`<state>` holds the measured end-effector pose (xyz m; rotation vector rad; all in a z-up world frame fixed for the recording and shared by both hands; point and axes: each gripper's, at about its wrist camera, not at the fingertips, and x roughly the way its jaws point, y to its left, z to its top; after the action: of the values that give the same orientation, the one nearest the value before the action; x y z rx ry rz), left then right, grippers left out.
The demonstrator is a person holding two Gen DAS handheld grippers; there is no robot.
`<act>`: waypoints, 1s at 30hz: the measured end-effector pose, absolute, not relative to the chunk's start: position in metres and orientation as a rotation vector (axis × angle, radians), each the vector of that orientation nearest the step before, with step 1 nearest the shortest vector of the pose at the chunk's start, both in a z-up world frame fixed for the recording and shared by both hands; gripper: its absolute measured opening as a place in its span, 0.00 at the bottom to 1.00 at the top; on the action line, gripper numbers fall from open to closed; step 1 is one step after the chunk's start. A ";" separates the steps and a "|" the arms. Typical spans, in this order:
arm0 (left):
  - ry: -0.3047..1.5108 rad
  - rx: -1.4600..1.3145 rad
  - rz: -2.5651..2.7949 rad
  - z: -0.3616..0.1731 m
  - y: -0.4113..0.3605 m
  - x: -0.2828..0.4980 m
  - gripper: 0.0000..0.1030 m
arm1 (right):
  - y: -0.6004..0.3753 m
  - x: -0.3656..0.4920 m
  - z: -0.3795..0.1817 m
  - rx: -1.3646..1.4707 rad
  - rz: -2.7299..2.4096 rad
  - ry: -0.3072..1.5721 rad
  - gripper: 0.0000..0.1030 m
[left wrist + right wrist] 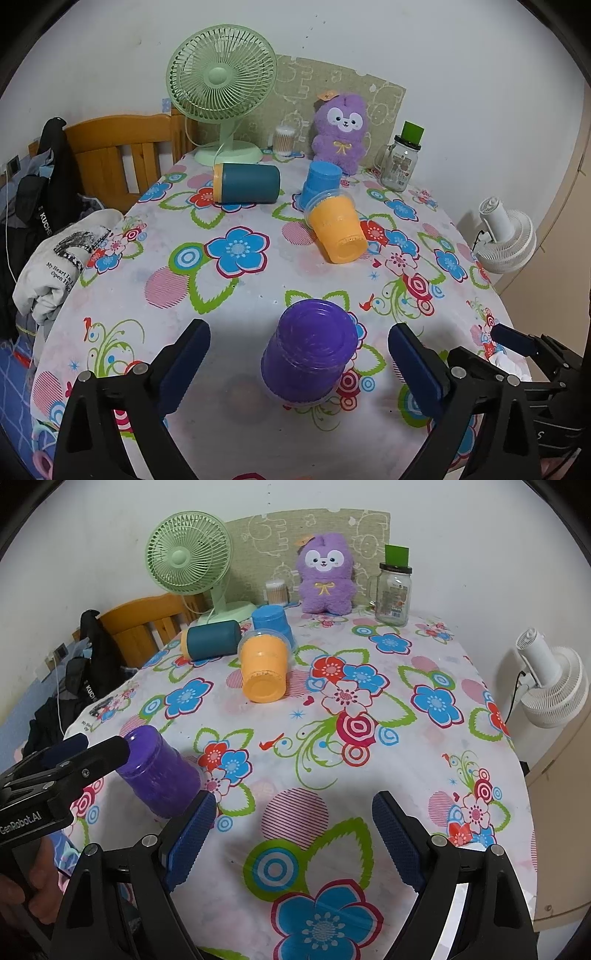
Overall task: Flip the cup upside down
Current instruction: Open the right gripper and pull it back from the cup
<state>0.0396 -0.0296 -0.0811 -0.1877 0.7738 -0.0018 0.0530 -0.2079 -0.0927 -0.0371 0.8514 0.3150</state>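
Note:
A purple cup (309,352) stands upside down on the flowered tablecloth (236,291), between the open fingers of my left gripper (299,363), which do not touch it. In the right wrist view the purple cup (157,771) sits at the left, with the left gripper (70,753) around it. My right gripper (293,834) is open and empty over the cloth, to the right of the cup. An orange cup (338,229) lies on its side mid-table. A blue cup (319,181) stands upside down behind it. A teal cup (247,183) lies on its side.
At the back stand a green fan (221,92), a purple plush toy (341,129), a glass jar (400,160) and a cotton swab box (284,140). A wooden chair (122,155) with clothes stands left. A white fan (506,236) stands off the right edge.

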 end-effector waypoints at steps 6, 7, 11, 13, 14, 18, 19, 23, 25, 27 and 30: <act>0.770 -0.176 0.000 -0.080 -0.031 0.039 0.97 | -0.205 0.052 -0.090 -0.042 0.319 0.845 0.86; 0.768 -0.176 0.000 -0.079 -0.031 0.038 0.97 | -0.204 0.052 -0.089 -0.043 0.320 0.843 0.86; 0.754 -0.174 0.005 -0.075 -0.030 0.035 0.98 | -0.203 0.051 -0.085 -0.045 0.320 0.835 0.86; 0.745 -0.172 0.008 -0.073 -0.030 0.033 0.99 | -0.203 0.050 -0.082 -0.044 0.319 0.828 0.86; 0.742 -0.172 0.009 -0.072 -0.029 0.033 0.99 | -0.203 0.050 -0.081 -0.044 0.319 0.825 0.86; 0.733 -0.170 0.008 -0.069 -0.028 0.030 0.99 | -0.201 0.048 -0.075 -0.045 0.321 0.810 0.86; 0.731 -0.169 0.009 -0.068 -0.027 0.030 1.00 | -0.200 0.048 -0.073 -0.046 0.322 0.806 0.86; 0.719 -0.168 0.013 -0.063 -0.026 0.028 1.00 | -0.197 0.046 -0.066 -0.052 0.330 0.788 0.86; 0.714 -0.168 0.016 -0.062 -0.024 0.027 1.00 | -0.195 0.046 -0.063 -0.056 0.334 0.780 0.86; 0.708 -0.168 0.020 -0.060 -0.022 0.026 1.00 | -0.193 0.046 -0.060 -0.058 0.337 0.772 0.86; 0.698 -0.171 0.027 -0.056 -0.018 0.023 1.00 | -0.191 0.045 -0.056 -0.059 0.340 0.761 0.86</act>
<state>0.0233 -0.0185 -0.0560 -0.1707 0.6980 0.0274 0.0448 -0.1911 -0.0557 -0.0586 0.7606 0.3400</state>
